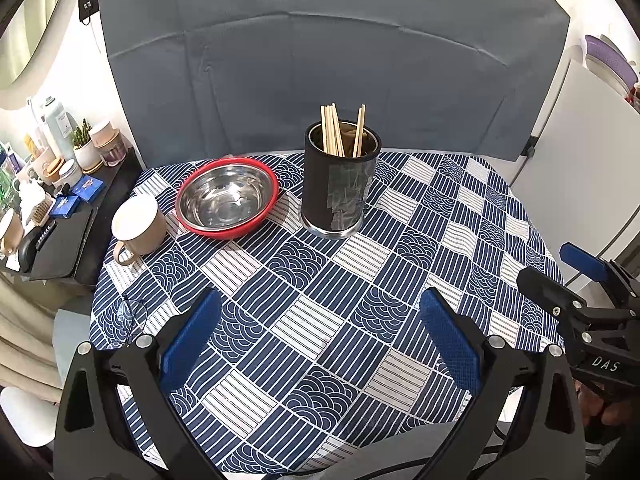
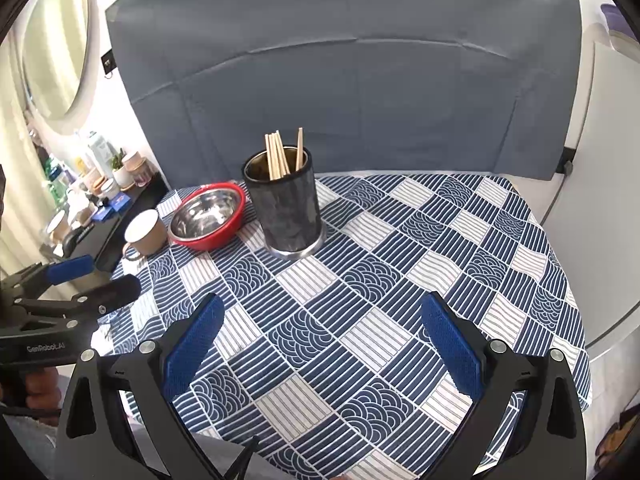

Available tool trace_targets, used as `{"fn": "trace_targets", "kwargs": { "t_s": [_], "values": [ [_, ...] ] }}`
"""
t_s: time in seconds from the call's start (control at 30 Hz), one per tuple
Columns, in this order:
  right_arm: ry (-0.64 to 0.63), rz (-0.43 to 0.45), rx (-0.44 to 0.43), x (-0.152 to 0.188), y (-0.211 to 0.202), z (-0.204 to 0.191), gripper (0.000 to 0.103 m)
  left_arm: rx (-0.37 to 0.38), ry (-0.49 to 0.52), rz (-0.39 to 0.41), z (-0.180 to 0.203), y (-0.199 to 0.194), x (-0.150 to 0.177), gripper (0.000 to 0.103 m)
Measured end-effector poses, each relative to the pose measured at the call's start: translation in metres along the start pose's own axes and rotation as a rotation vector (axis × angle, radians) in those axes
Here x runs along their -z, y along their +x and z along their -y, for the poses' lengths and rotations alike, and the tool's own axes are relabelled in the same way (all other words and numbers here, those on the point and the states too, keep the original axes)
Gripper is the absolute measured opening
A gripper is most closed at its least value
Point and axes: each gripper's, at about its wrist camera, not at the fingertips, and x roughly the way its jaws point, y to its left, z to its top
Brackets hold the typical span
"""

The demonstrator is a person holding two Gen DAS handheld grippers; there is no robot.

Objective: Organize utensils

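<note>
Wooden chopsticks (image 1: 340, 130) stand in the black cylindrical holder (image 1: 338, 188) at twelve o'clock, well beyond both grippers' spread, empty fingers (image 1: 190, 338).

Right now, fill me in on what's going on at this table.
A person holds two blue-padded grippers over the blue-and-white patterned tablecloth; the left gripper and right gripper are both open and empty. The wooden chopsticks already stand in the black cylindrical holder. Beside it sit a red-rimmed steel bowl and a beige mug, neither being touched.
</note>
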Motion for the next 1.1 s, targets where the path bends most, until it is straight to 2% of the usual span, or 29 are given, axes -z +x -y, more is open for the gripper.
{"fn": "trace_targets", "kwargs": {
  "t_s": [0.47, 0.67, 1.1],
  "values": [
    [-0.003, -0.003, 0.004, 0.001, 0.0, 0.001, 0.095, -0.004, -0.036, -0.01, -0.005, 0.002, 0.002, 0.097],
    [-0.007, -0.015, 0.0, 0.003, 0.001, 0.002, 0.095, 0.007, -0.027, -0.041, -0.002, 0.007, 0.004, 0.097],
    [0.007, -0.006, 0.005, 0.003, -0.004, 0.008, 0.095, -0.002, -0.003, -0.018, 0.006, 0.001, 0.005, 0.097]
  ]
}}
